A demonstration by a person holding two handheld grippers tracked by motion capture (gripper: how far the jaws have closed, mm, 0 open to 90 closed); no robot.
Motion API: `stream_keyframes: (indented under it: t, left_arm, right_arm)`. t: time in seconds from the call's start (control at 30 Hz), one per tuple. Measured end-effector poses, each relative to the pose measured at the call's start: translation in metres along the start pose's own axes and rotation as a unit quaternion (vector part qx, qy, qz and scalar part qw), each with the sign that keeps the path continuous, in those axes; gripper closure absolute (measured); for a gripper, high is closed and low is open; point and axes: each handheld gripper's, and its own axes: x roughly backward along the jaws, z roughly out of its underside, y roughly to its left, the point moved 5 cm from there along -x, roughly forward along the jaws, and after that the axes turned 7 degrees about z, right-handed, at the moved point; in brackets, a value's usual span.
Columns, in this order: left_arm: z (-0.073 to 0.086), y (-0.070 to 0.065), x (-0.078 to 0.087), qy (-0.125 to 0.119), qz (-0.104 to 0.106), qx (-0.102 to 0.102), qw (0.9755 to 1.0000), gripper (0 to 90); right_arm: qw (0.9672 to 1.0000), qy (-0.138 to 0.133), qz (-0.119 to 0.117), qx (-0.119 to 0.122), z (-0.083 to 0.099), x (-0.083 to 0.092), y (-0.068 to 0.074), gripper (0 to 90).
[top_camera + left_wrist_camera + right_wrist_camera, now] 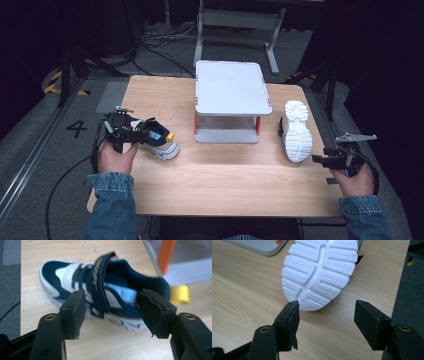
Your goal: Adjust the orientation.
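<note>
Two shoes on the table, both grippers open at them, nothing gripped.

The left gripper [111, 312] stands jaws apart around the side of the navy and white shoe [159, 139], which sits upright at the table's [225, 185] left, beside the grey shelf stand [231, 95]; no pad presses on it. The right gripper [325, 321] hangs with jaws apart just short of the white shoe [297, 131], which lies sole-up on the right, near the edge. Risk, as judged: a grip on the left shoe's soft collar or loose strap [98, 277] could fold and slip. A push on the rounded sole [320, 270] could slide that shoe off the near edge.
</note>
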Motion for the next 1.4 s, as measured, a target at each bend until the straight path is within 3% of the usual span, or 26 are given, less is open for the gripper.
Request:
stream_keyframes:
  t: [0.13, 0.3, 0.37, 0.47, 0.53, 0.73, 0.83, 0.87, 0.9, 1.03, 1.07, 1.17, 1.23, 1.4]
  left_arm:
    - [-0.010, 0.008, -0.020, 0.003, -0.003, 0.018, 0.9998, 44.9]
    - [-0.014, 0.013, -0.044, 0.026, -0.012, 0.023, 0.9993, 50.2]
    - [-0.016, 0.015, -0.051, 0.032, -0.032, 0.017, 0.9988, 54.7]
    - [-0.017, 0.016, -0.052, 0.024, -0.033, 0.022, 0.9989, 70.1]
    - [-0.018, 0.016, -0.053, 0.021, -0.038, 0.018, 0.9989, 73.1]
    - [-0.018, 0.009, -0.047, 0.015, -0.045, 0.013, 0.9988, 75.4]
    - [-0.019, 0.000, -0.041, 0.016, -0.048, 0.001, 0.9987, 75.3]
    - [-0.020, -0.010, -0.035, 0.021, -0.042, -0.011, 0.9988, 75.2]
    - [-0.020, -0.010, -0.035, 0.021, -0.042, -0.011, 0.9988, 75.2]
    - [-0.020, -0.044, -0.023, 0.027, -0.016, -0.040, 0.9987, 75.2]
    - [-0.020, -0.044, -0.023, 0.027, -0.016, -0.040, 0.9987, 75.2]
    - [-0.016, -0.073, -0.021, 0.040, 0.006, -0.069, 0.9968, 75.1]
    - [-0.011, -0.096, -0.023, 0.060, 0.021, -0.097, 0.9932, 75.2]
    - [-0.002, -0.135, -0.027, 0.093, 0.038, -0.142, 0.9847, 75.2]
  right_arm:
    - [1.0000, 0.003, 0.007, 0.003, 0.005, 0.001, 0.003, 38.3]
    - [0.9999, 0.007, 0.007, -0.001, 0.013, 0.002, 0.002, 38.8]
    - [0.9999, 0.009, 0.007, -0.006, 0.016, 0.003, 0.000, 39.1]
    - [0.9999, 0.012, 0.008, -0.009, 0.019, 0.004, -0.001, 39.7]
    - [0.9998, 0.013, 0.008, -0.009, 0.021, 0.004, -0.001, 40.0]
    - [0.9999, 0.005, 0.008, -0.013, 0.021, 0.008, -0.002, 40.5]
    - [0.9999, 0.005, 0.009, -0.011, 0.021, 0.008, -0.002, 40.6]
    - [0.9999, 0.005, 0.006, -0.012, 0.019, 0.007, -0.002, 40.6]
    - [0.9999, 0.005, 0.006, -0.012, 0.019, 0.007, -0.002, 40.6]
    - [1.0000, 0.005, 0.004, -0.003, 0.015, 0.003, 0.001, 40.6]
    - [1.0000, 0.005, 0.004, -0.003, 0.015, 0.003, 0.001, 40.6]
    - [1.0000, 0.002, 0.000, 0.002, 0.012, 0.002, 0.003, 40.5]
    - [1.0000, 0.001, -0.002, 0.004, 0.010, 0.002, 0.005, 40.5]
    - [0.9999, -0.001, -0.006, 0.010, 0.006, 0.000, 0.008, 40.4]
